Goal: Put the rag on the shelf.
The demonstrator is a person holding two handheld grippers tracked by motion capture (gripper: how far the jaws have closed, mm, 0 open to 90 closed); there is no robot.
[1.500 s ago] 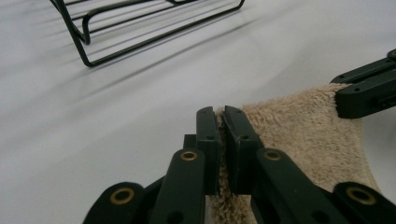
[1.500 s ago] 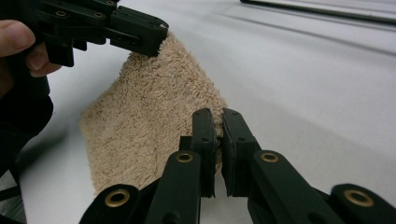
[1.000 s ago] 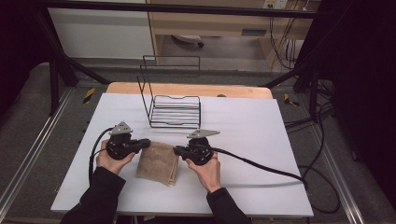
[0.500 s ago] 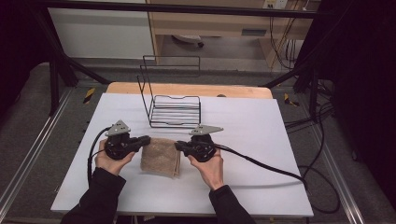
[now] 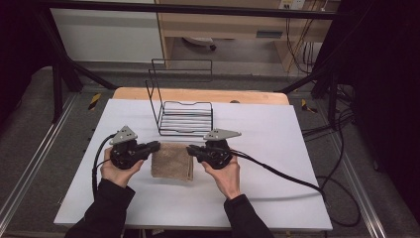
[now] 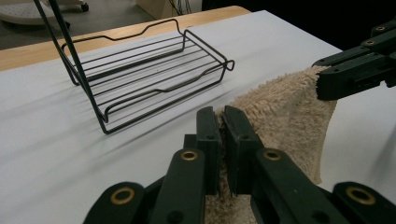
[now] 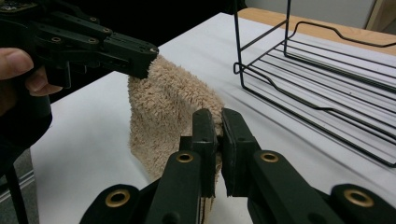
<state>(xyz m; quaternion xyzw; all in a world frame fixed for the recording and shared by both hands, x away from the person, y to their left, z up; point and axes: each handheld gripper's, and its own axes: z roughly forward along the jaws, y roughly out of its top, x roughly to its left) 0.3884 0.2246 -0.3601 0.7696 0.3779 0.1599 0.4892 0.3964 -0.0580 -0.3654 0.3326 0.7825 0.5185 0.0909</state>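
Overhead, in the high view, the left gripper (image 5: 154,147) and the right gripper (image 5: 192,150) each pinch one upper corner of the beige towel (image 5: 172,161), which hangs between them near the front of the white table (image 5: 277,148), just before the wire rack (image 5: 185,118). Along the left gripper view, the left gripper (image 6: 222,125) has its jaws clamped on the towel (image 6: 285,116) edge. Along the right gripper view, the right gripper (image 7: 219,126) has its jaws likewise closed on pile, the towel (image 7: 163,102) sagging below. Risk: each bite is shallow; pulling the hands apart could slip a corner free, and the trailing hem could snag the wire rack (image 7: 327,70).
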